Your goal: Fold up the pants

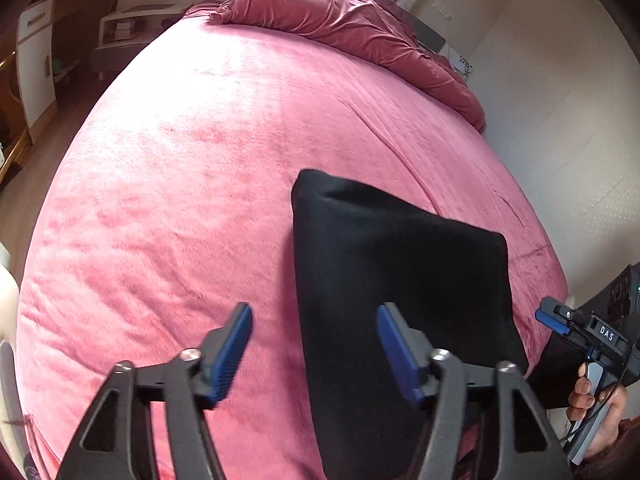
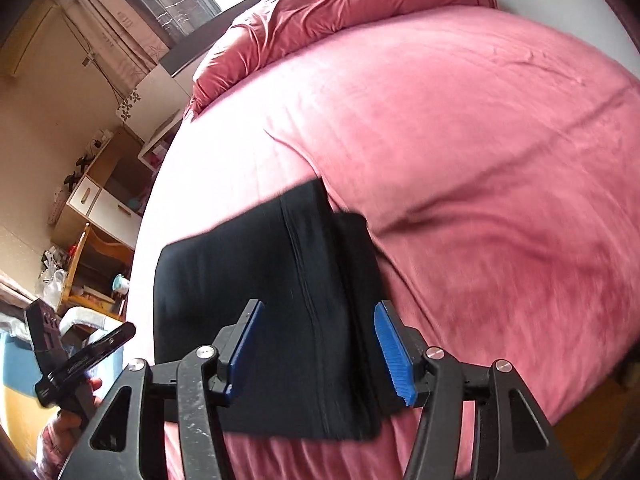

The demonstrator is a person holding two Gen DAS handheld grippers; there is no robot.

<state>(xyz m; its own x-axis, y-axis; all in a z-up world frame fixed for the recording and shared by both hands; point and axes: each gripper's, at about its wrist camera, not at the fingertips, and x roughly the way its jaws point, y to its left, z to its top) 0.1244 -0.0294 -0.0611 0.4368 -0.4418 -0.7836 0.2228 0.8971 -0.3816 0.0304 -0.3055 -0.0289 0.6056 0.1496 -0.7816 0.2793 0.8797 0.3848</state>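
The pants [image 1: 400, 280] are seen lying on the bed [image 1: 180, 200], near its front edge, already gathered into a compact black rectangle with a seam running across the top layer in the right wrist view. Beyond the pants, at the head of the bed, a rumpled duvet [image 1: 340, 20] is heaped.

The left tongs [image 1: 314, 344] are held apart, nothing between them; 1 pad is seen over the pants' left edge and the other over bare bed. The right tongs [image 2: 318, 340] are likewise held apart above the pants, and no cloth is gripped. Whether either pad touches the fabric cannot be told.

The fold is judged to be nearly or wholly done. The main risk is judged to be disturbance: if the tongs were drawn away low over the pants, the ribbed pads could be snagged in the soft knit and the top layer dragged open. In the right wrist view, 1 layer is seen protruding past the others on the right side, so the stack could be skewed further by any sideways push. The plush bed cover may also be pulled into wrinkles beneath the pants.
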